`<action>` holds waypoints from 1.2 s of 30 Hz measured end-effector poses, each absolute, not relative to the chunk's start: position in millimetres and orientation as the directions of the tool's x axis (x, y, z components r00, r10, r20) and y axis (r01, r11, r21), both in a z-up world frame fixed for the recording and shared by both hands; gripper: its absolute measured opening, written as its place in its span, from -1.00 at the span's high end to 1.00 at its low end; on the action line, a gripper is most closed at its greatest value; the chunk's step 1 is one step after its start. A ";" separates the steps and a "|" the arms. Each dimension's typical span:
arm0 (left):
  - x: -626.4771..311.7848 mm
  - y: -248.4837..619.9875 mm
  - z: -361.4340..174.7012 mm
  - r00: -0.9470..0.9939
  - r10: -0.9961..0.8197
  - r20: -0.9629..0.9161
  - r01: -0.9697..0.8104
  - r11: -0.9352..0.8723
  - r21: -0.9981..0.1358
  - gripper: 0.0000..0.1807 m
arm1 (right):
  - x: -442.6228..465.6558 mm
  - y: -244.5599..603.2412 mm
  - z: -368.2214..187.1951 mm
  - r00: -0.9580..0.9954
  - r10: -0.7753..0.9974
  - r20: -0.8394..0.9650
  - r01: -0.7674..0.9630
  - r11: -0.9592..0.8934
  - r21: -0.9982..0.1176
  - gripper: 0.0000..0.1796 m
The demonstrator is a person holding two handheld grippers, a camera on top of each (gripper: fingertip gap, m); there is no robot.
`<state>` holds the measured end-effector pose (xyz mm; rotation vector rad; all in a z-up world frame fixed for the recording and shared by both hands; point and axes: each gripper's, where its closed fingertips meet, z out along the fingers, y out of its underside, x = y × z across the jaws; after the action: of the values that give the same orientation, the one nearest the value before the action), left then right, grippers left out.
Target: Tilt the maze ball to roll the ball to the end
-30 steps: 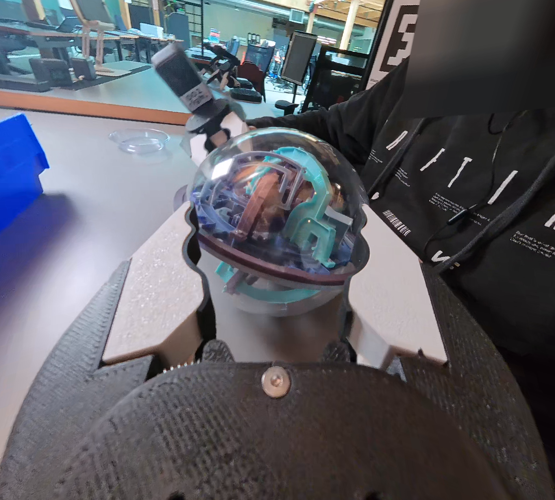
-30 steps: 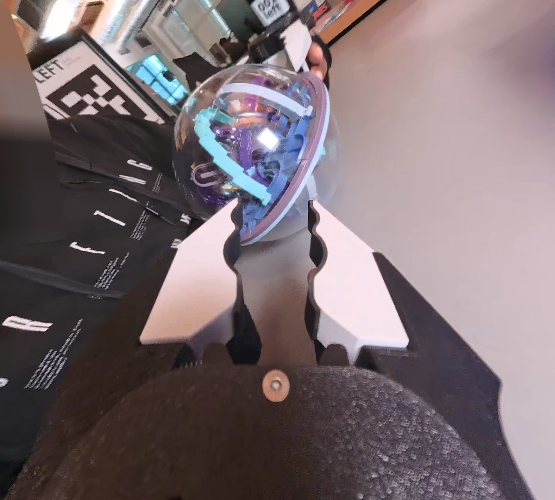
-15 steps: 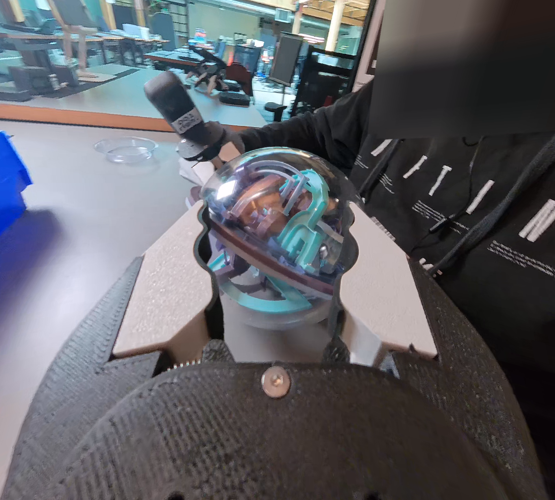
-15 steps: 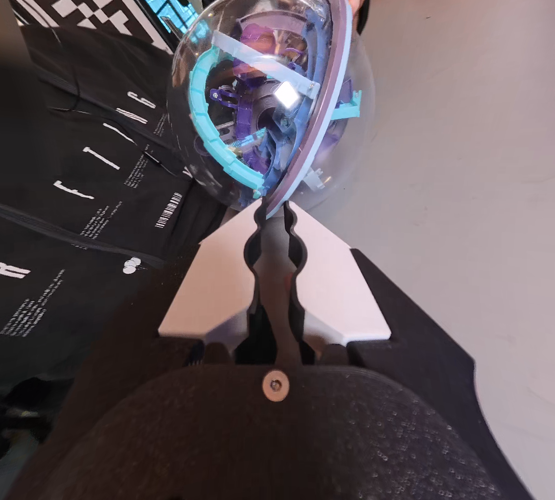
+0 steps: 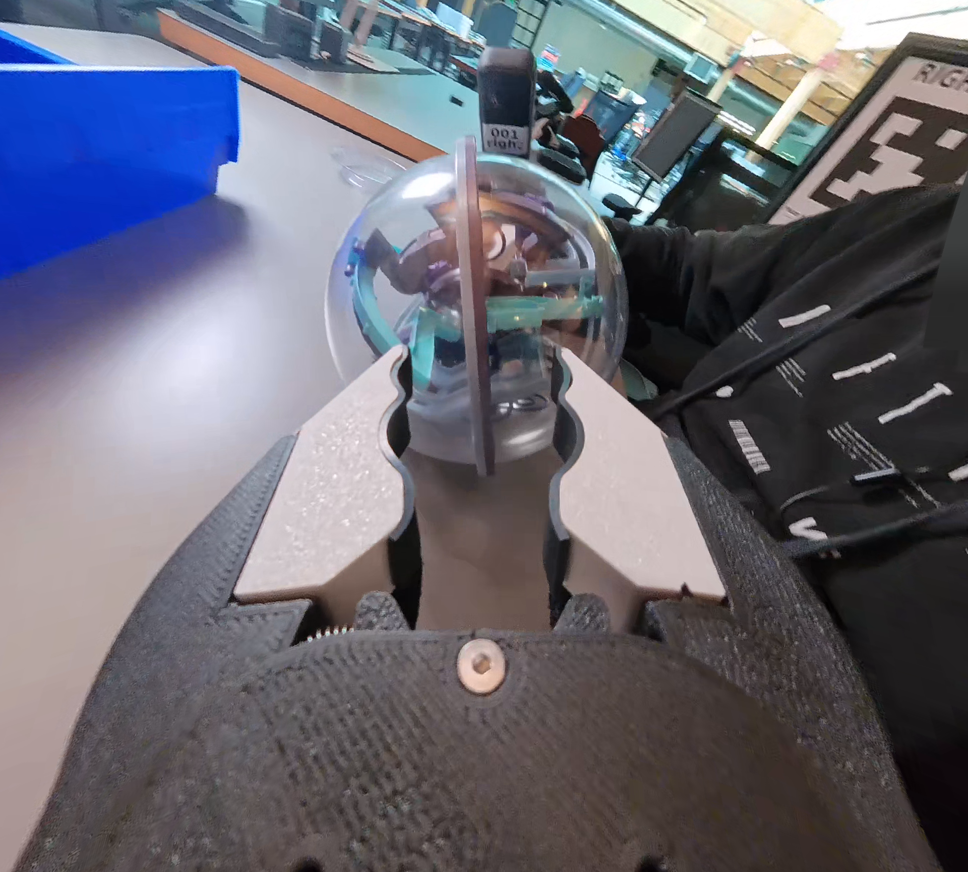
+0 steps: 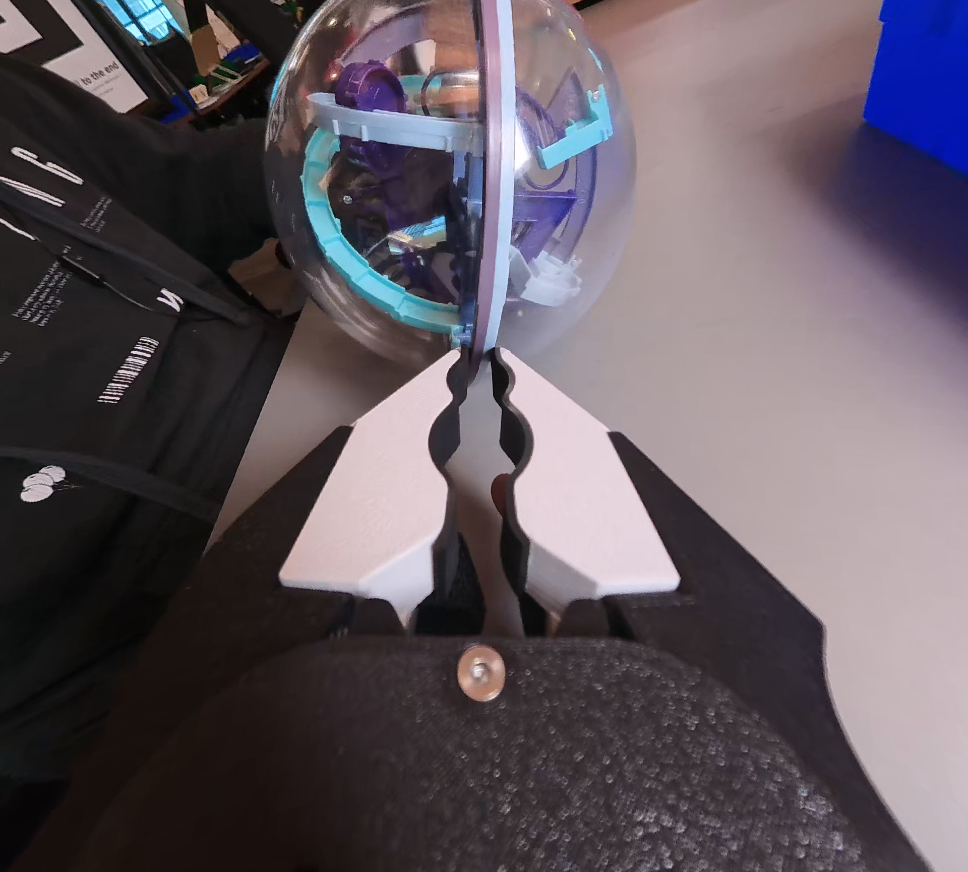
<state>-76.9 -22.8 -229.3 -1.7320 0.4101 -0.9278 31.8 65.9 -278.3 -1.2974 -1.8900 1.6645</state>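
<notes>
left gripper (image 5: 479,370): fingers moderately apart, cupping maze ball's (image 5: 475,310) lower shell | maze ball: held above table (image 5: 157,375), between both grippers, seam ring (image 6: 492,140) upright | right gripper (image 6: 477,353): fingers narrow, pinching ring's bottom edge

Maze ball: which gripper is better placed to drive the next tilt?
Right, probably. The right gripper pinches the maze ball's flat rim edge-on, jaws nearly shut, so a wrist roll should turn it. The left gripper only brackets the curved shell, jaws wider.
</notes>
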 end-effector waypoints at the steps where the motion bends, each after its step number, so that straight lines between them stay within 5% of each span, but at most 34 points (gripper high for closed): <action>1: -78.7 -22.1 -232.3 0.613 -0.677 0.407 0.178 -0.384 -0.906 0.47 | 31.9 68.2 -278.9 -0.534 0.781 -0.324 0.421 -0.087 -0.903 0.93; 7: -79.6 -7.5 -255.0 0.583 -0.640 0.500 0.204 -0.480 -0.853 0.57 | 30.1 89.1 -278.0 -0.468 0.768 -0.437 0.448 -0.220 -0.867 0.93; 12: -90.4 12.9 -263.9 0.581 -0.579 0.572 0.291 -0.508 -0.811 0.90 | 24.8 101.6 -279.6 -0.386 0.715 -0.582 0.495 -0.372 -0.785 0.93; 25: -86.5 32.0 -249.3 0.595 -0.608 0.525 0.337 -0.403 -0.850 0.91 | 25.2 118.6 -268.6 -0.381 0.741 -0.552 0.402 -0.405 -0.821 0.93; 30: -65.7 25.9 -261.1 0.573 -0.643 0.508 0.250 -0.452 -0.856 0.71 | 23.8 117.5 -265.4 -0.393 0.752 -0.530 0.378 -0.393 -0.838 0.93; 36: -51.0 26.1 -251.0 0.557 -0.690 0.462 0.238 -0.400 -0.885 0.90 | 22.5 114.1 -257.8 -0.430 0.751 -0.501 0.336 -0.382 -0.861 0.93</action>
<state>-51.0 26.1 -251.0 -1.6991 0.3808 -1.0604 22.5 114.1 -257.8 -1.4587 -1.5243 1.8778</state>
